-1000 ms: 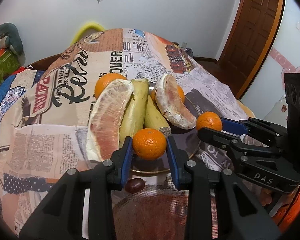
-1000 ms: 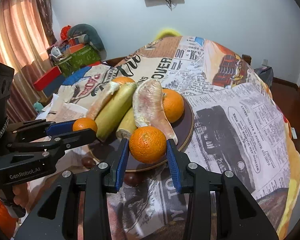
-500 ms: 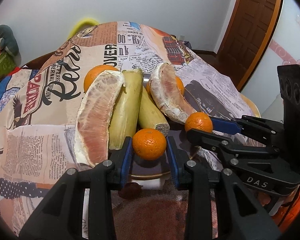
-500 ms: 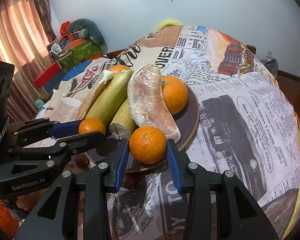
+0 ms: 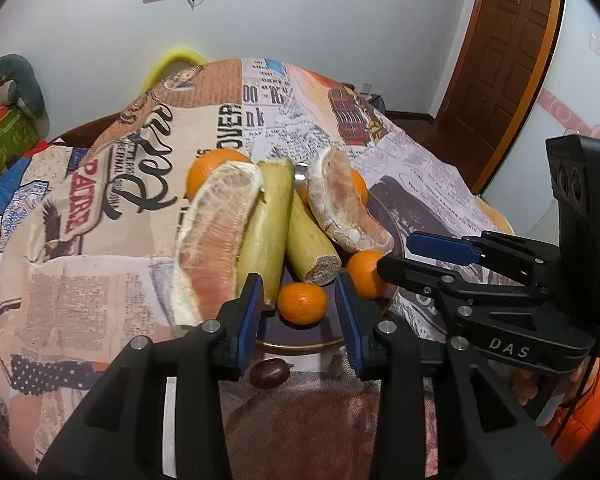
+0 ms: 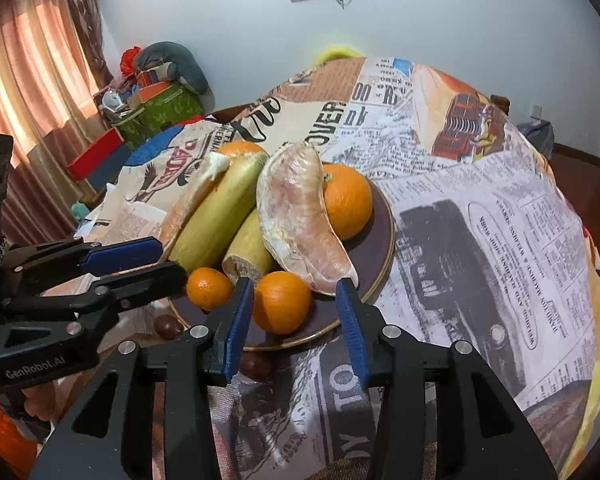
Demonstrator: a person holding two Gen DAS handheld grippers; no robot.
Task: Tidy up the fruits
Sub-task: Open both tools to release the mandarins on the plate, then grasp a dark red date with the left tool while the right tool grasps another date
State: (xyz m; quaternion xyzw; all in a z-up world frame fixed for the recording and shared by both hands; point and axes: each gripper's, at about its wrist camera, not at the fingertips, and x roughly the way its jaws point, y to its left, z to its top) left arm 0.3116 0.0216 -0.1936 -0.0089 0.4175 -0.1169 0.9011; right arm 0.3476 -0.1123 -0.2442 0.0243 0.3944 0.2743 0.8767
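Centrally, a dark round plate with a gold rim rests on a table under a newspaper-print cloth. On it lie two peeled pomelo wedges, two yellow-green stalk pieces and two large oranges at the far side. At the near rim sit two small mandarins. The left gripper stands with its blue pads either side of the left mandarin; its jaws have just been opening, and a gap shows on both sides, so nothing is gripped. The right gripper likewise brackets the right mandarin; its jaws have also just been opening, the fruit lying on the plate close to the left pad and clear of the right one. Each gripper appears side-on in the other's view. Two dark chestnut-like items lie on the cloth just outside the plate's near edge.
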